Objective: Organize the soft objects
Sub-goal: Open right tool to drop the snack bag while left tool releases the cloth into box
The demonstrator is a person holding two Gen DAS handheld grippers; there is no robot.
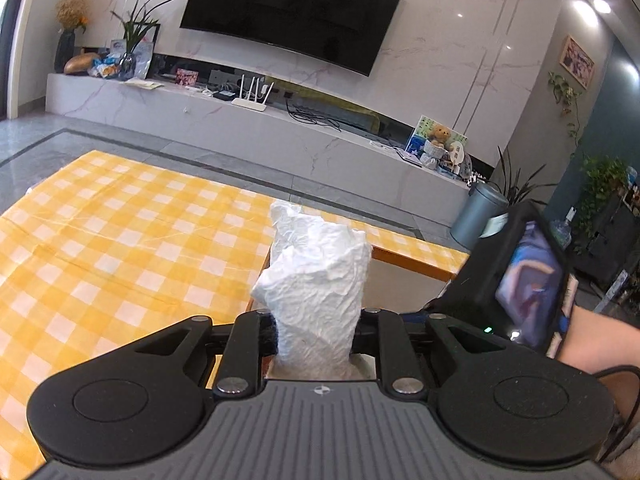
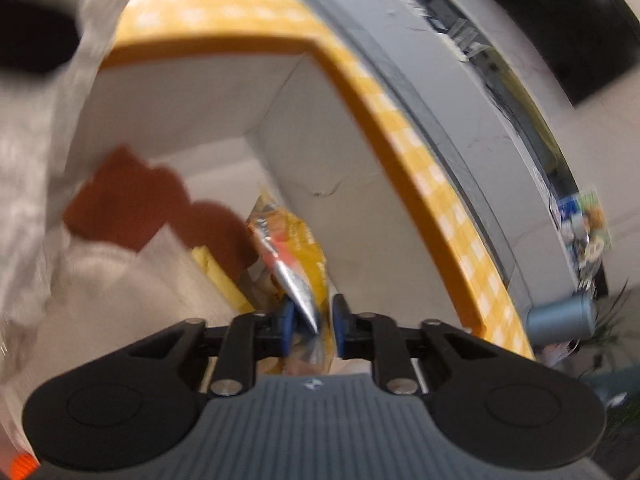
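Your left gripper (image 1: 316,340) pinches the base of a crumpled white paper towel (image 1: 316,276), which stands upright between the jaws and rises clear of them. Judged from the grip, holding it low keeps the loose upper folds free for placement. The towel is lifted above the yellow-and-white checked tablecloth (image 1: 120,240), not resting on it.

Your right gripper (image 2: 313,330) points down into a white-walled open box (image 2: 340,152). Its blue pads (image 2: 286,326) sit close on either side of the crimped silver end of a yellow foil snack packet (image 2: 296,264). Motion blur prevents confirming whether the pads clamp the packet or merely flank it.

Box contents, near to far: the snack packet, a yellow block-like item (image 2: 218,270) beside it, a reddish-brown soft cloth (image 2: 152,212), and pale soft material (image 2: 100,280) at the left. The box appears to serve as the collecting container; the checked cloth lies just beyond its rim.
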